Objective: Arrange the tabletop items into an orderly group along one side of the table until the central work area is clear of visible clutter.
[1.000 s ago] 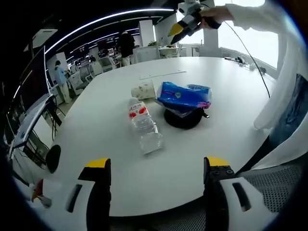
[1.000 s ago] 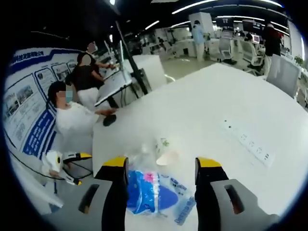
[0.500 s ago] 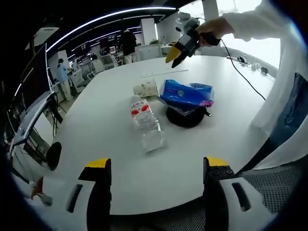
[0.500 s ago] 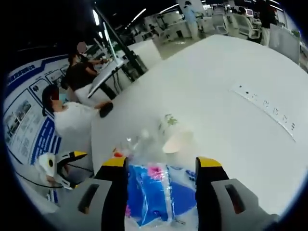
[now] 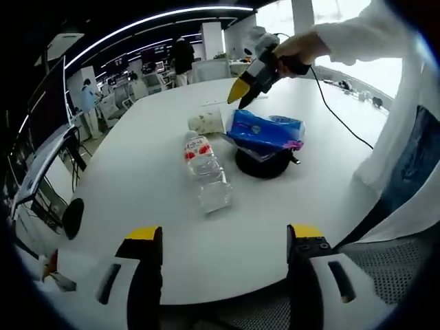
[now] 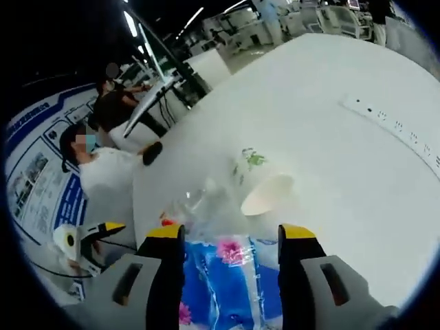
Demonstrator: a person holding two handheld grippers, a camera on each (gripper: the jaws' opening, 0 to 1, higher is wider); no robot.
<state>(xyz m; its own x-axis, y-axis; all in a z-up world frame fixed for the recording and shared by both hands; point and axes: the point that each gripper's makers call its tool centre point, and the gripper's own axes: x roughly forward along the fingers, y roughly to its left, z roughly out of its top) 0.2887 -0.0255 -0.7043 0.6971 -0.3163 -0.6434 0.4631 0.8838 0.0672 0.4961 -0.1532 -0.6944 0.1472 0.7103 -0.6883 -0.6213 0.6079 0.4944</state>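
White round tabletop, items clustered mid-surface. I take the blue tissue pack as landmark.

Blue tissue pack: soft plastic, pink patch at one end, lying on top of a black round object and overhanging it. What the black object is, I cannot tell.

Clear water bottle: on its side just beside the pack, red label toward the cap end, base toward my left gripper. Touching the pack or not, I cannot tell.

Paper cup: tipped on its side just beyond the pack, near the bottle's cap end. In the right gripper view the cup shows a green print and its open mouth turned toward my right gripper.

Left gripper: yellow-tipped jaws set wide, nothing between them, well apart from the pack, at the near tabletop edge.

Right gripper: jaws wide, holding nothing, the pack directly between and below them, close. In the left gripper view the right gripper hangs above the far side of the pack, tips pointed down at it, a hand on its handle and a black cable trailing off.

Power strip: white, flat on the tabletop well beyond the pack.

People sit at desks past the tabletop edge.
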